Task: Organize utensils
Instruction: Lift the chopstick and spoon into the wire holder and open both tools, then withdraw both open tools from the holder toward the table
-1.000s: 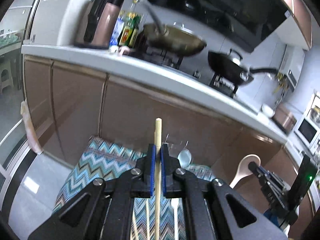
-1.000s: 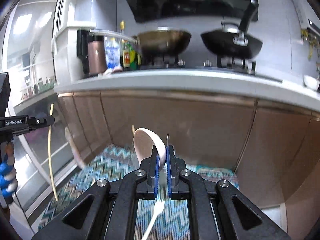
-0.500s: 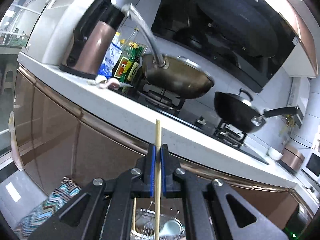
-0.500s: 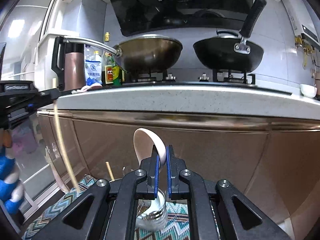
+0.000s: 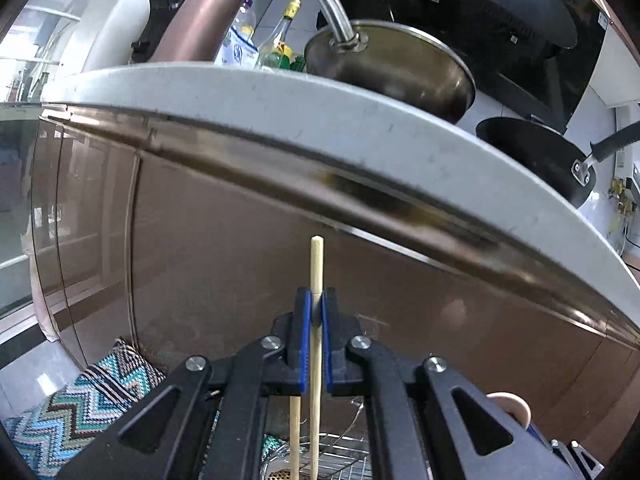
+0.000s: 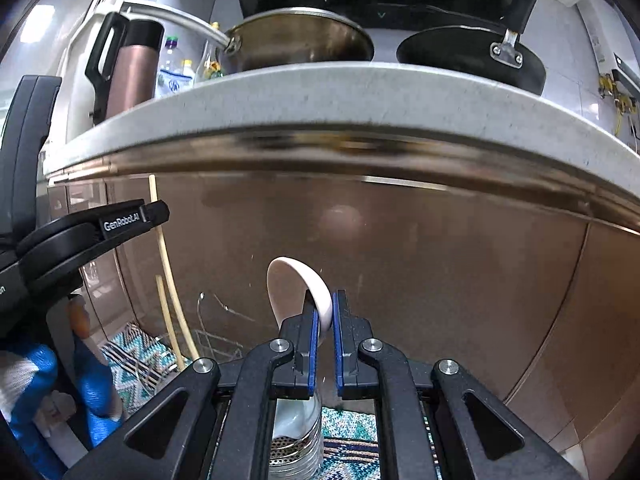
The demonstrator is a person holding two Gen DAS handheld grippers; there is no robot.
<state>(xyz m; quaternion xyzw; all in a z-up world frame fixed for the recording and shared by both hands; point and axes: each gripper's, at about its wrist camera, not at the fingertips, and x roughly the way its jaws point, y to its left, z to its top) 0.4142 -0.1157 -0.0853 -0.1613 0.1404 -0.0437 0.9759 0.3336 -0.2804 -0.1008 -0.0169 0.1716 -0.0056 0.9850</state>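
My left gripper [image 5: 315, 300] is shut on a wooden chopstick [image 5: 316, 264] that stands upright between the blue pads. A second chopstick [image 5: 295, 436] stands just left of it, below, over a wire rack [image 5: 340, 456]. My right gripper [image 6: 324, 308] is shut on a white ceramic spoon [image 6: 292, 288], bowl up, above a perforated metal utensil cup [image 6: 296, 452]. In the right wrist view the left gripper [image 6: 120, 220] is at the left with its chopstick [image 6: 166, 256] above the wire rack [image 6: 212, 340].
A brown cabinet front [image 5: 240, 240] stands close ahead under a white counter edge [image 5: 360, 120]. A steel pan [image 5: 392, 68], a black pan [image 5: 536, 152], a thermos [image 5: 192, 20] and bottles stand on the counter. A zigzag cloth [image 5: 80, 408] lies below.
Both grippers have come closer to the cabinet and lower, so the counter edge now fills the upper view. The chopstick and spoon stay gripped. The wire rack and metal cup have come in below.
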